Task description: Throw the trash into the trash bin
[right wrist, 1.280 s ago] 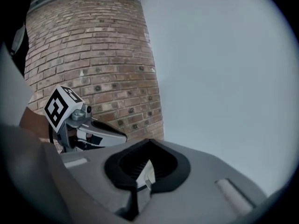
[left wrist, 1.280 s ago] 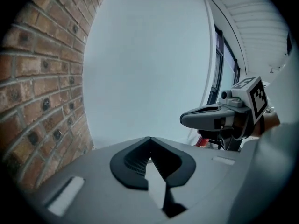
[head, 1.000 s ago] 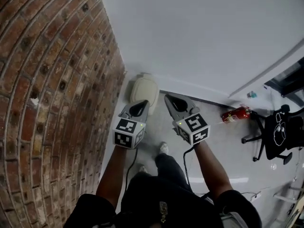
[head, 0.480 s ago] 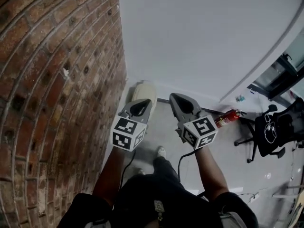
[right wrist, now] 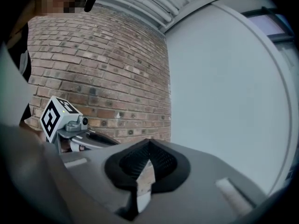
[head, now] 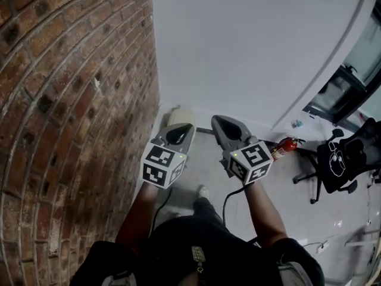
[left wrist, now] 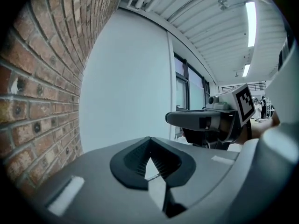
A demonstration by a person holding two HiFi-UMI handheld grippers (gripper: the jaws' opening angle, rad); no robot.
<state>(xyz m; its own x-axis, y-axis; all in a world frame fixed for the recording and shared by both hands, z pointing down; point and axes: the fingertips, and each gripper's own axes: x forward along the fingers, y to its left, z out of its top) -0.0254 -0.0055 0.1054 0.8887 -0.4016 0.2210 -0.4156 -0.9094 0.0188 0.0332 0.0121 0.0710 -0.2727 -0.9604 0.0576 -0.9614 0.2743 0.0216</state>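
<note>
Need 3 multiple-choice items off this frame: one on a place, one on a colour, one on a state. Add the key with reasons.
1. Where is the fire extinguisher?
A) on the floor by the white wall
B) on a shelf
C) on a table

2. What colour is the bin?
A) black
B) cream
C) blue

3. What state is the right claw in?
A) wide open
B) shut on a bottle
C) shut, with nothing in it

Key:
1 A: the head view shows it lying on the floor at the foot of the wall.
2 B: its lid shows pale cream in the corner.
3 C: the right gripper view shows the jaws together with nothing between them.
</note>
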